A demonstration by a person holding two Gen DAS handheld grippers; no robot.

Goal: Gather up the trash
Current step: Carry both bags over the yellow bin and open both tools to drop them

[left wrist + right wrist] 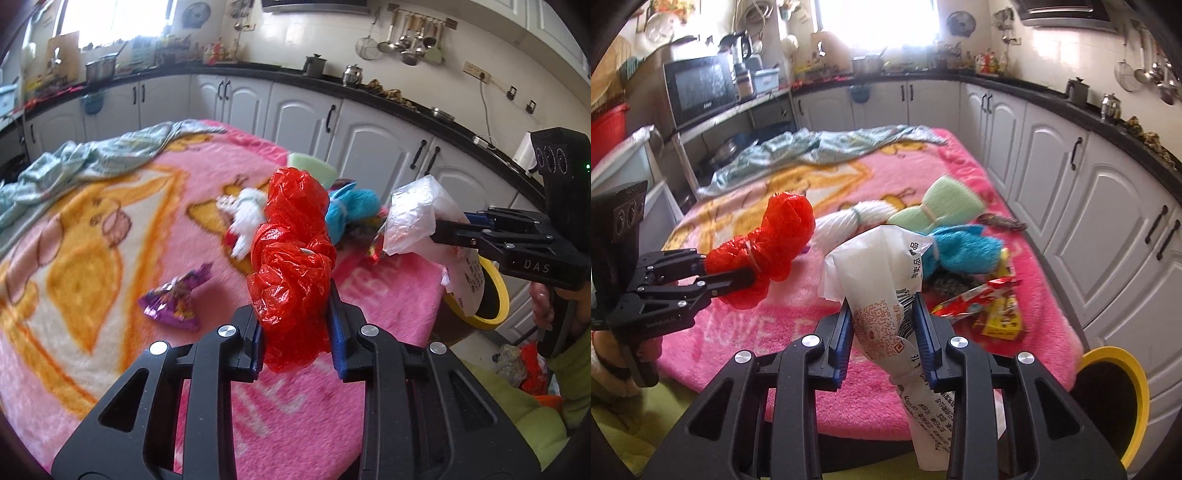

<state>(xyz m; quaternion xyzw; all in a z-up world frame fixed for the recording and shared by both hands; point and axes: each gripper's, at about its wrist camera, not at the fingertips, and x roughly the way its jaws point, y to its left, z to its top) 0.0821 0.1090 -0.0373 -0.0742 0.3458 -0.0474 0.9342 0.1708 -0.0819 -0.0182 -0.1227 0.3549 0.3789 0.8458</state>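
1. Over the pink blanket (110, 258) that covers the table, the left gripper (295, 321) holds a crumpled red plastic bag (291, 258) lifted clear of the fabric; its blue pads (338, 332) press on the bag's lower part from both sides, jaws narrowed around it.
2. Beside it, the right gripper (882, 332) has its jaws drawn in on a white printed plastic bag (879, 280), pads squeezing the middle while the top stands up above the fingers and the tail hangs down below them.
3. Both bags are off the blanket, apart from each other, near the table's near edge.
4. On the blanket behind the bags lie a white yarn bundle (849, 221), a pale green one (945, 206) and a blue one (964, 247), close together.
5. A purple wrapper (177, 299) lies alone on the blanket to the left of the red bag.
6. Red and yellow snack wrappers (990, 310) lie near the table's right edge.
7. A yellow-rimmed bin (1115, 398) stands just beside the table's right corner, below the blanket's level.
8. A pale green cloth (812, 147) lies rumpled at the far end.
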